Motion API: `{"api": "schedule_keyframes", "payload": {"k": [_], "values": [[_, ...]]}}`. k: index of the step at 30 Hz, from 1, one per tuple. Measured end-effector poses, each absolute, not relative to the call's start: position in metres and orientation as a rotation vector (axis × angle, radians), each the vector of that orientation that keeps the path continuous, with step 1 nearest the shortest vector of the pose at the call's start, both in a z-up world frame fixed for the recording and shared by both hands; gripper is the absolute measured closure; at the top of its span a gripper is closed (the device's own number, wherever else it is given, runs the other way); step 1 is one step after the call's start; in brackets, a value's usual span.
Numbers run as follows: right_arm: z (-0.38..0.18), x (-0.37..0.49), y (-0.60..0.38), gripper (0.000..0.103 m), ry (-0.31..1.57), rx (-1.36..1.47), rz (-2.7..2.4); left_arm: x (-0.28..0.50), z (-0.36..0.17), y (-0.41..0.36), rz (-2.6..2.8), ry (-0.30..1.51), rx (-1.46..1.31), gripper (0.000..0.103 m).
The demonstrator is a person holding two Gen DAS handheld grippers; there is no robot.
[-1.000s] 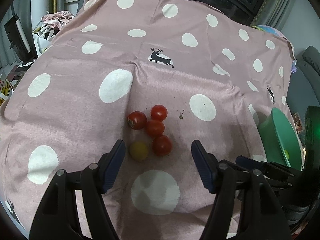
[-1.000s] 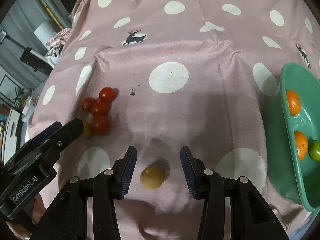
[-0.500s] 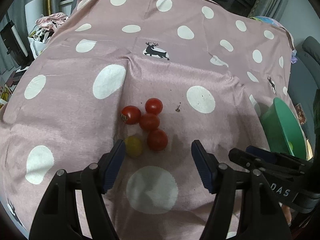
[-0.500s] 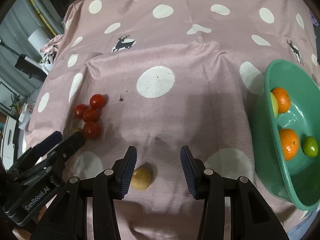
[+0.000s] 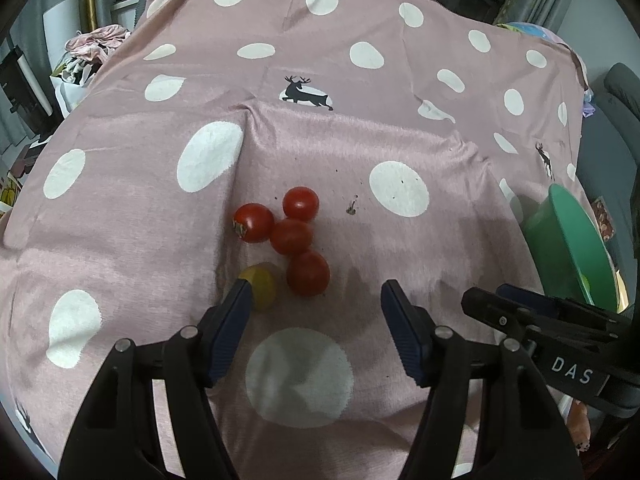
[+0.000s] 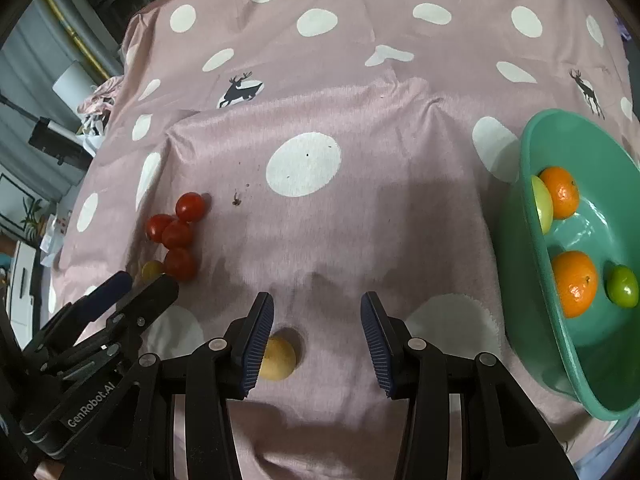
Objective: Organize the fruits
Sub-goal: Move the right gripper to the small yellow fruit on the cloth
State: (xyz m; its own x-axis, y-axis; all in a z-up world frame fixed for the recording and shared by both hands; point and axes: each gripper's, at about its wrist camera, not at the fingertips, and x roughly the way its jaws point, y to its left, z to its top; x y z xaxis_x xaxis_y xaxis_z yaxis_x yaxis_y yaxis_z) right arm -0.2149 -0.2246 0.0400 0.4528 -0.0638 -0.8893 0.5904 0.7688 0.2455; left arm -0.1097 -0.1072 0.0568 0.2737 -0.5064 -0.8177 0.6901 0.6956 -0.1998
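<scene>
Several red tomatoes (image 5: 294,236) cluster on the pink dotted cloth, with a small yellow fruit (image 5: 262,286) beside them. My left gripper (image 5: 316,308) is open just in front of them, its left finger partly covering the yellow fruit. In the right wrist view the same tomatoes (image 6: 178,234) lie at the left. A second yellow fruit (image 6: 278,360) lies on the cloth, partly behind the left finger of my open right gripper (image 6: 317,322). The green bowl (image 6: 532,248) at the right holds two oranges (image 6: 574,282), a green lime (image 6: 622,286) and a pale fruit (image 6: 542,204).
The green bowl (image 5: 568,236) shows at the right edge of the left wrist view, behind the right gripper's body (image 5: 540,320). A small dark speck (image 5: 352,208) lies on the cloth. Clutter and clothes (image 5: 92,46) sit beyond the far left edge.
The right gripper has moved right and back, so the yellow fruit now sits off-centre behind its left finger and the bowl looms larger. The left gripper drew slightly right of the yellow fruit.
</scene>
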Motion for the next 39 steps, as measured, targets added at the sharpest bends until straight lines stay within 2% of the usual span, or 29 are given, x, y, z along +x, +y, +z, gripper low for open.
{"api": "schedule_keyframes", "payload": {"k": [10,21,27,39], "values": [[0.040,-0.215,-0.224,0.057,1.035,0.586,-0.442,-0.109,0.054,-0.110,-0.809,1.025,0.220,0.043],[0.046,-0.217,-0.221,0.057,1.012,0.539,-0.460,-0.109,0.053,-0.110,-0.832,1.038,0.214,0.043],[0.048,-0.222,-0.215,0.057,0.989,0.553,-0.420,-0.107,0.051,-0.113,-0.844,1.055,0.217,0.048],[0.030,-0.222,-0.202,0.057,1.091,0.544,-0.371,-0.106,0.044,-0.120,-0.850,1.082,0.243,0.048]]}}
